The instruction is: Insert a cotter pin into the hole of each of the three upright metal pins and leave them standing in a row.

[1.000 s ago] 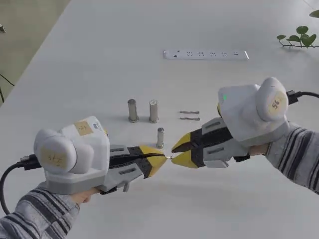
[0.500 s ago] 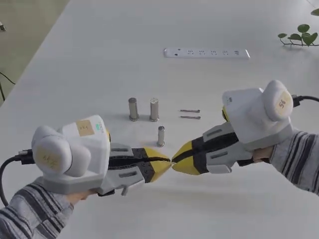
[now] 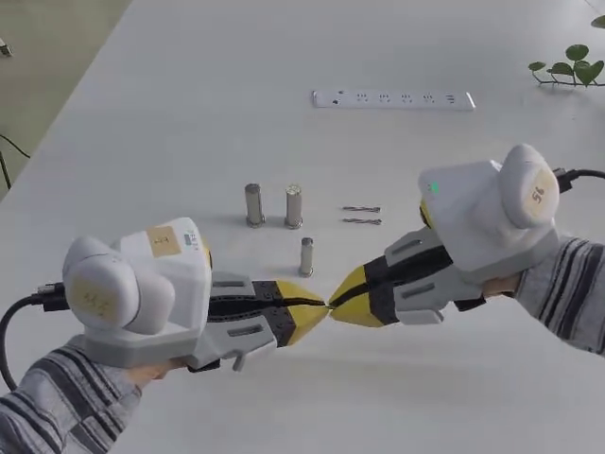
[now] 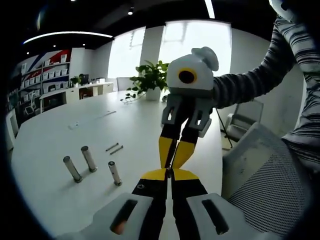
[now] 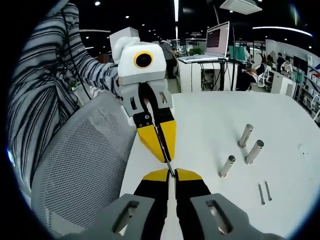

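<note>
You are holding the left gripper (image 3: 319, 308), a white-bodied tool with black jaws tipped in yellow, nose to nose with the matching right gripper (image 3: 333, 306) above the plain white table (image 3: 170, 113). The two sets of yellow tips are meeting just on your side of the metal pins. Both pairs of jaws are sitting together, with no gap showing at the tips. In the right gripper view a thin dark cotter pin (image 5: 170, 168) is bridging the short space from the left gripper's tip to the seam of the right gripper's jaws. Each tool looks to be pinching one end of it. In the head view it is too small to make out between the tips.

The three short silver upright metal pins (image 3: 293, 206) are standing on the table beyond the grippers. Two are standing side by side in a back row. The third (image 3: 306, 256) is standing alone in front of them, nearest the meeting tips but apart from them. At this size you cannot tell whether anything is sitting in their holes.

Two loose thin cotter pins (image 3: 361, 209) are lying flat just to the right of the back row, parallel, one behind the other. A long white power strip (image 3: 392, 99) is lying farther back. A green leafy sprig (image 3: 572, 68) is reaching in at the far right edge. Your grey striped sleeves (image 3: 567, 284) are showing behind both tools.
</note>
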Demonstrator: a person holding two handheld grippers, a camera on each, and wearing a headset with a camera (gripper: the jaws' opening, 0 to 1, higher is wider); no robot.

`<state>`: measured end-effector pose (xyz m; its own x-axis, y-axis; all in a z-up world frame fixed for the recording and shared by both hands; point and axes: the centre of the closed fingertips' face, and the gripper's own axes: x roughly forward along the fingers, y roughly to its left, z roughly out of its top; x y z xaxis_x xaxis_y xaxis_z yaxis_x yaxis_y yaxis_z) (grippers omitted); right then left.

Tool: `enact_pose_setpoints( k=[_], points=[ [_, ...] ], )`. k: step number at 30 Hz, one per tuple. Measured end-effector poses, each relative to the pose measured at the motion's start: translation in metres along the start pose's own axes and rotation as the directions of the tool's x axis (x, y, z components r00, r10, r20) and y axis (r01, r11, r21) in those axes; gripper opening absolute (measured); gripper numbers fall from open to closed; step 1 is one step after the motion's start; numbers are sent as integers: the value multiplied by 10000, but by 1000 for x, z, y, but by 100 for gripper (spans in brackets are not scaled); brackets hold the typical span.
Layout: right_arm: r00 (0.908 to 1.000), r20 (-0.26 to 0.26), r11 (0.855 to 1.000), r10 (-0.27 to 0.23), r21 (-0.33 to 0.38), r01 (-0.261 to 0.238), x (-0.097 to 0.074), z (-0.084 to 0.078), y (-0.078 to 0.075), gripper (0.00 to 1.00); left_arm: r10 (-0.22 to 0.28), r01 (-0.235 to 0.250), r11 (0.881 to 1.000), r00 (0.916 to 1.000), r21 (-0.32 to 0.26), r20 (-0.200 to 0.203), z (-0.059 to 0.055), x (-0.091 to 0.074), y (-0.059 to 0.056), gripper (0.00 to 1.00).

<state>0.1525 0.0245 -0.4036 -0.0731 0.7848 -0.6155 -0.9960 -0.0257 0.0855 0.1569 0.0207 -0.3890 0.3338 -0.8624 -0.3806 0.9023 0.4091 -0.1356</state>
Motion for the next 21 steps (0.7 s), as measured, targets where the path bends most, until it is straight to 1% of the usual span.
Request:
enact_pose_setpoints(
  k=[7, 9, 11, 13, 14, 15, 18, 21],
  points=[
    [9993, -341, 9973, -166, -723, 141, -1, 0, -3, 0, 92, -92, 9999, 9999, -46, 87, 1, 1, 2, 0],
    [9986, -483, 9942, -236, -1064, 184, -1, -1, -4, 0, 115, -115, 9999, 9999, -31, 88, 1, 1, 2, 0],
    [9978, -618, 9927, -256, -1196, 180, -2, -4, -7, 0, 140, -141, 9999, 9999, 99, 79, 0, 3, 2, 0],
    [9961, -812, 9886, -352, -1489, 228, -1, -6, -10, 0, 226, -227, 9994, 9997, 258, 51, 0, 4, 3, 0],
    [9952, -909, 9874, -360, -1571, 214, -1, -7, -9, 0, 404, -404, 9988, 9992, 291, 2, -1, 6, 6, 0],
    [9946, -962, 9866, -394, -1615, 234, -1, -8, -9, 0, 447, -446, 9984, 9990, 353, -13, -2, 6, 7, 1],
    [9886, -1357, 9822, -650, -1839, 393, -2, -14, -14, 0, 713, -708, 9967, 9974, 409, -121, -4, 9, 11, 1],
    [9795, -1769, 9810, -961, -1837, 631, -3, -23, -21, 0, 1050, -1044, 9936, 9944, 427, -127, -5, 9, 17, 3]
  ],
)
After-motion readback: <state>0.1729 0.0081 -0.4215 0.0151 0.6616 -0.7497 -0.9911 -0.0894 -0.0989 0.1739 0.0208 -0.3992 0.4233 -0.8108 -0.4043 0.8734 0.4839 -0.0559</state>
